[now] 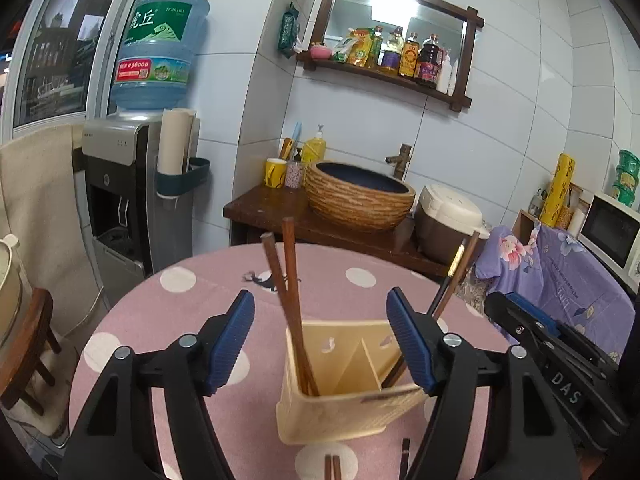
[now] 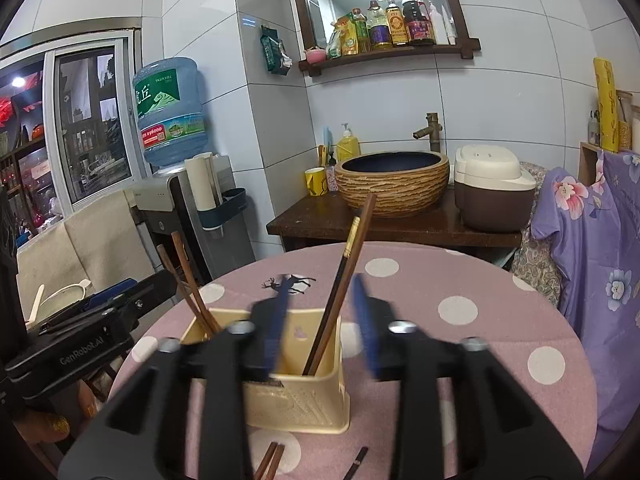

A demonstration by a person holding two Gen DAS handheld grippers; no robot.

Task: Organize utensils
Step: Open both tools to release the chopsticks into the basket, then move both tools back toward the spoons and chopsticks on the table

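Chopsticks (image 1: 291, 308) upright in holder (image 1: 340, 408) — divider visible from left only — both grippers (image 1: 320, 344) (image 2: 320, 324) released, empty.

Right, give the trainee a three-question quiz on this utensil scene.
1. True or false: the left tongs are shut on a chopstick.
2. How many chopsticks stand in the cream holder? A) two B) four C) six
3. Fill in: the black chopstick with the gold band shares a compartment with a ____ one.

Key: 1 false, both the left and right tongs are open and empty. 2 B, with loose chopsticks left on the table. 3 brown.
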